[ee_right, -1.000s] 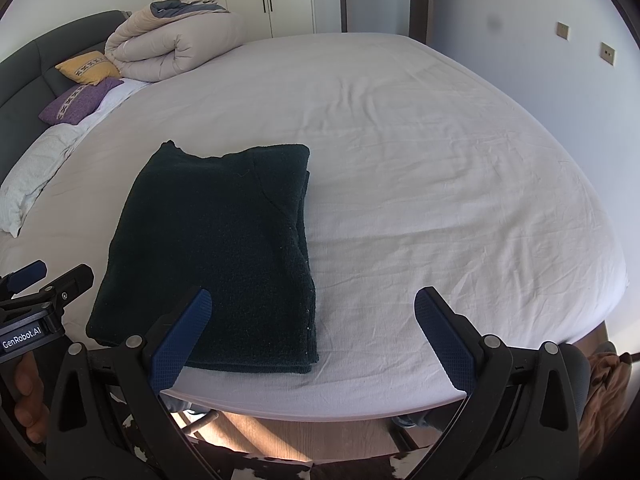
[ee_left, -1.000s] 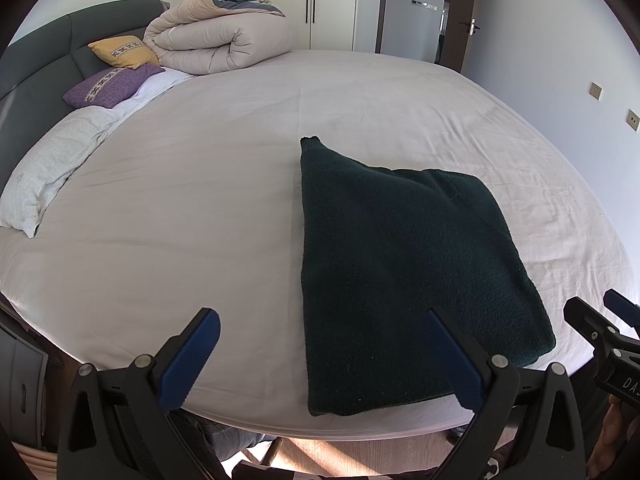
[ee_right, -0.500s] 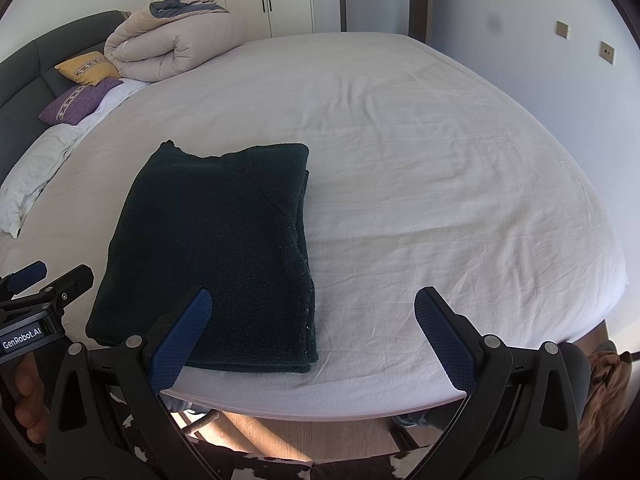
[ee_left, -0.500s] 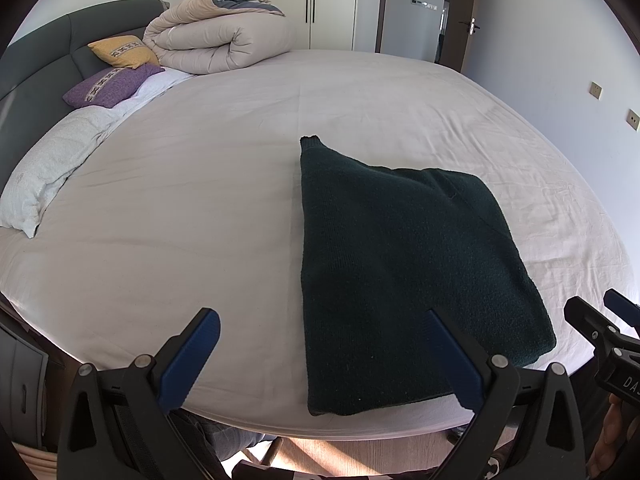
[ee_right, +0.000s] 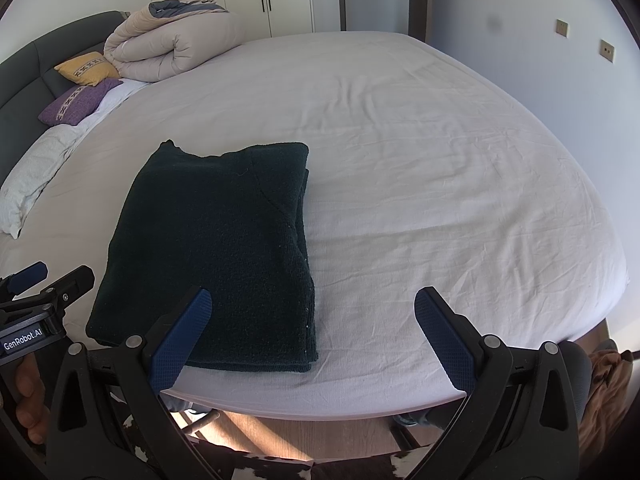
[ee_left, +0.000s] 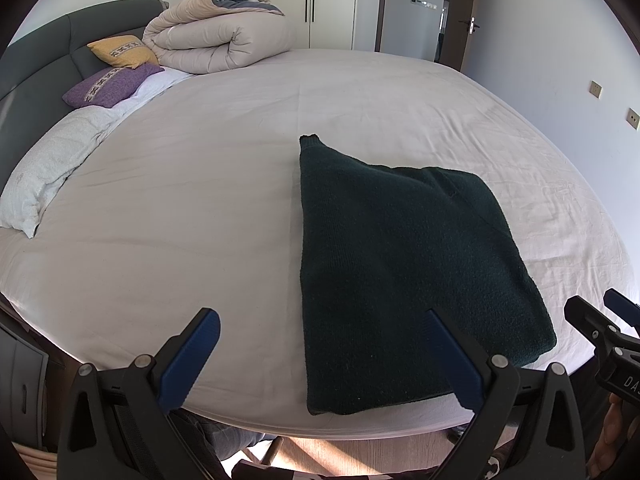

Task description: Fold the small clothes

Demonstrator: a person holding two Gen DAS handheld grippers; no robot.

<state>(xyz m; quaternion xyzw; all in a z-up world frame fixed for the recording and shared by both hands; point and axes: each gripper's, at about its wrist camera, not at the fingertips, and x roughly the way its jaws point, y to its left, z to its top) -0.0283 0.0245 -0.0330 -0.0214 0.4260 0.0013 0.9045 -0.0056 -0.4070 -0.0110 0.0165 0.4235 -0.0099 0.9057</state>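
Folded sweater [ee_left: 404, 264]: flat at bed [ee_left: 224, 216] near edge. Left gripper [ee_left: 320, 354], right gripper [ee_right: 312, 326]: jaws apart, empty, off the bed.

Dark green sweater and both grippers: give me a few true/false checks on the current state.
1. The dark green sweater lies folded on the bed. True.
2. The left gripper is clamped on the sweater. False: it is open and holds nothing.
3. The right gripper is open. True.
4. The rolled duvet sits on top of the sweater. False: it is far off by the headboard.
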